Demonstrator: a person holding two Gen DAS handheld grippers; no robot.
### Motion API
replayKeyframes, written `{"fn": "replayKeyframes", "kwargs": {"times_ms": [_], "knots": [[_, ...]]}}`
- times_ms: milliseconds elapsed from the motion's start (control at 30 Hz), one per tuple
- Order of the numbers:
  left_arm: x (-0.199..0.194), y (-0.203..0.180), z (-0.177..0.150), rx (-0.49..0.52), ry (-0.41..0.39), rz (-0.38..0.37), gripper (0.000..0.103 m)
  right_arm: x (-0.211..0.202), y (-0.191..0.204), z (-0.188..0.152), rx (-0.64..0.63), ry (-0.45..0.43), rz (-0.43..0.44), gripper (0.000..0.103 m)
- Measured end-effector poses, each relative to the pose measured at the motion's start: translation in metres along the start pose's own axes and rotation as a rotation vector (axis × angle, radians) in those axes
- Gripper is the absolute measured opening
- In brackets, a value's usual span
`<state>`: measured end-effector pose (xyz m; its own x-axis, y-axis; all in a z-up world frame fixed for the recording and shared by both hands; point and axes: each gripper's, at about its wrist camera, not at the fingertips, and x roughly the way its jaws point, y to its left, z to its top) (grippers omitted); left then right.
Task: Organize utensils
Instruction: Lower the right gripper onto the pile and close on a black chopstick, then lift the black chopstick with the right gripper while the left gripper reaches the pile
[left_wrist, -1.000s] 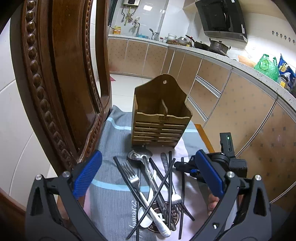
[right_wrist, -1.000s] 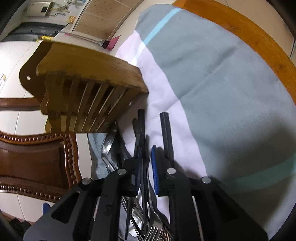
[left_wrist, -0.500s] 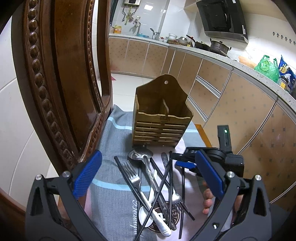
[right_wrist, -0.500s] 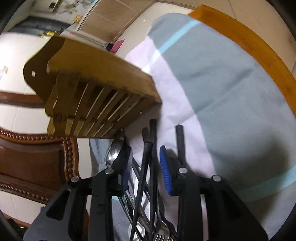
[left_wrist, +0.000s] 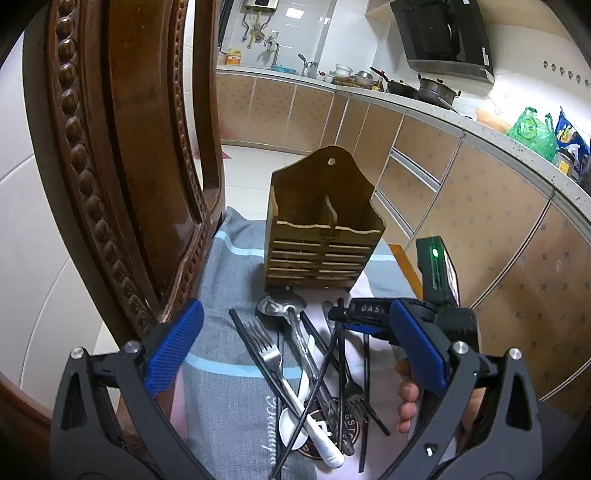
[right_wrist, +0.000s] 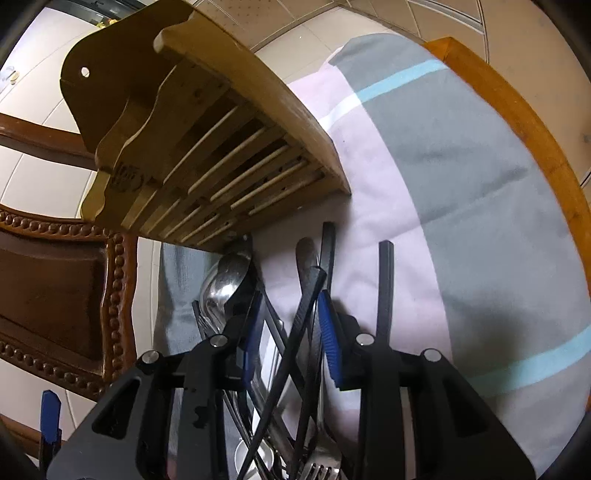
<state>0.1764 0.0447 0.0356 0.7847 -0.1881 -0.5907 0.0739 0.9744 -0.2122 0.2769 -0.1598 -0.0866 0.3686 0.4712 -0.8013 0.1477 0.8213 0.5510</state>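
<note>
Left wrist view looks down on a tabletop (left_wrist: 400, 258) covered by a grey, pink and blue striped cloth (left_wrist: 229, 280). A carved dark wooden chair back (left_wrist: 122, 155) rises close on the left, beside the cloth. A slatted wooden utensil holder (left_wrist: 319, 240) with two compartments stands upright at the far end. Just before it lies a loose heap of utensils (left_wrist: 314, 369): black chopsticks, metal forks, a metal spoon and a white spoon, crossing each other, most running lengthwise toward the holder. The left hand-held gripper (left_wrist: 291, 358) hovers above with fingers spread wide, released. The right hand-held gripper (right_wrist: 288, 332) sits low over the heap, partly parted, with one slanting black chopstick (right_wrist: 299, 332) between its blue pads.
</note>
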Motion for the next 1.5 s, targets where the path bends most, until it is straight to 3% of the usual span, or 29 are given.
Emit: {"fn": "replayKeyframes", "kwargs": {"times_ms": [233,433,567,833,1000,1167,1333,1500], "knots": [[-0.001,0.004,0.0,-0.012,0.004,0.003,0.099,0.018,0.016,-0.001,-0.046,0.013,-0.052,0.029],[-0.001,0.008,-0.001,-0.017,0.01,0.006,0.099,0.023,0.017,0.004,-0.063,-0.004,-0.082,0.013],[0.001,0.008,0.0,-0.023,0.013,0.005,0.099,0.024,0.015,0.007,-0.092,-0.002,-0.096,0.011],[0.003,0.009,-0.001,-0.023,0.021,0.011,0.099,0.041,0.058,-0.002,-0.381,-0.033,-0.321,0.011],[0.003,0.01,-0.001,-0.027,0.02,0.013,0.099,0.053,0.071,-0.007,-0.454,-0.061,-0.369,0.011],[0.004,0.013,-0.002,-0.021,0.031,0.024,0.099,0.027,0.066,0.0,-0.375,-0.114,-0.23,0.007],[0.008,0.016,-0.004,-0.029,0.057,0.029,0.099,-0.049,0.07,-0.005,-0.37,-0.235,-0.053,0.007],[0.021,0.001,-0.016,0.046,0.128,0.049,0.099,-0.118,0.066,-0.02,-0.41,-0.385,0.057,0.007]]}}
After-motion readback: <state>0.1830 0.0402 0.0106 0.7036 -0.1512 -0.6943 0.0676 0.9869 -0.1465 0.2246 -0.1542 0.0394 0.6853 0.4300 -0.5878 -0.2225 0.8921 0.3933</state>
